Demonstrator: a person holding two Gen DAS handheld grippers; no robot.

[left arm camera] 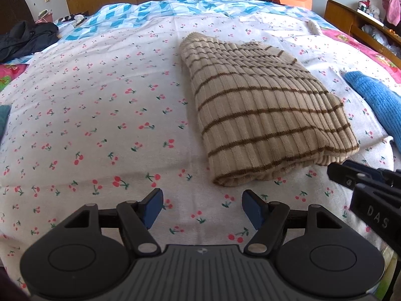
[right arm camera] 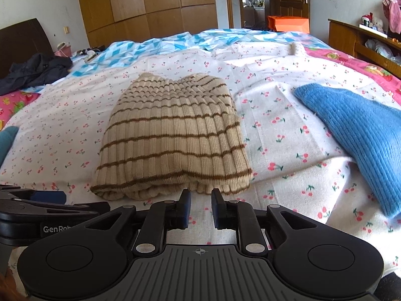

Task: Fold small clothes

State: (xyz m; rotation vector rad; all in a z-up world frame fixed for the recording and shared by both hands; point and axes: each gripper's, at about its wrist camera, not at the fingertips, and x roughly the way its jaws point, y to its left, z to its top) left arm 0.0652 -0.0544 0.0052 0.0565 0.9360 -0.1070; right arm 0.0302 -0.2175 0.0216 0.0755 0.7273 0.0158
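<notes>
A beige knitted top with brown stripes (left arm camera: 263, 115) (right arm camera: 173, 138) lies folded into a thick rectangle on the cherry-print sheet (left arm camera: 87, 125) (right arm camera: 275, 87). My left gripper (left arm camera: 202, 195) is open wide over bare sheet, just in front and to the left of the top's near edge, with nothing between its fingers. My right gripper (right arm camera: 201, 195) sits right at the near folded edge with its jaws a narrow gap apart and nothing between them. Each gripper shows in the other's view: the right (left arm camera: 351, 175) and the left (right arm camera: 50, 195). A blue knitted garment (left arm camera: 376, 100) (right arm camera: 358, 135) lies spread out to the right.
A dark jacket (left arm camera: 25, 40) (right arm camera: 35, 72) is heaped at the bed's far left. A teal cloth (right arm camera: 7, 138) pokes in at the left edge. Behind the bed stand an orange bag (right arm camera: 288, 23) and wooden wardrobes (right arm camera: 150, 5), with a wooden shelf unit (right arm camera: 351, 40) at the right.
</notes>
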